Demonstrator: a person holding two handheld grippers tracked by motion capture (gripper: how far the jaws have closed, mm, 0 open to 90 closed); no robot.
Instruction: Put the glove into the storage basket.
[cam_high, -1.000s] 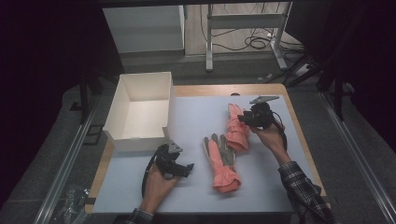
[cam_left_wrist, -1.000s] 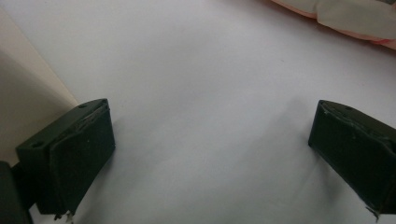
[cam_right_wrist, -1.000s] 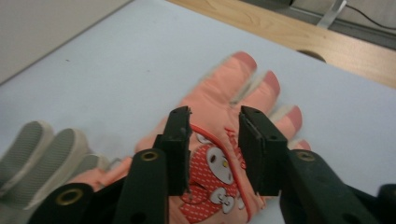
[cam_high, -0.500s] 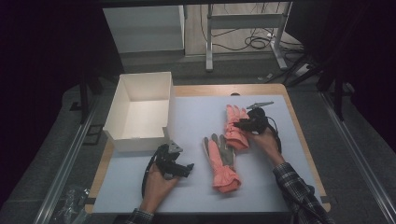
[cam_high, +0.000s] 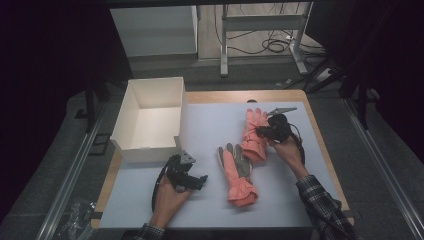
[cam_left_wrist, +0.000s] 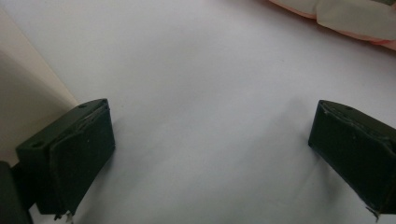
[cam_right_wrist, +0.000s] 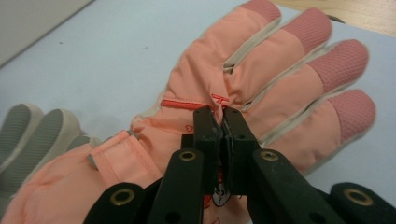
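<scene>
Pinching the far glove

Left gripper (cam_high: 196, 180) rests by the box (cam_high: 131, 116), jaws wide apart over bare mat (cam_left_wrist: 210, 93). Near glove (cam_high: 236, 172) lies mid-table. Right gripper (cam_right_wrist: 220, 122), having just closed, pinches a fold on the far glove (cam_right_wrist: 261, 88).

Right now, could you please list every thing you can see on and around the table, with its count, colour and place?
far glove: 1, salmon pink, back side up, on the right half of the sheet, fabric pinched by the right gripper.
near glove: 1, salmon pink with grey palm, mid sheet, cuff toward the person.
box: 1, white, open top, nothing inside, at the table's far left.
sheet: 1, pale grey-blue, covering the table.
table: 1, wooden, edge showing around the sheet.
metal stand: 1, grey, on the floor behind.
cables: several, black, floor behind.
left gripper: 1, black, near left, jaws wide apart over bare sheet.
right gripper: 1, black, jaws just closed on the far glove.
</scene>
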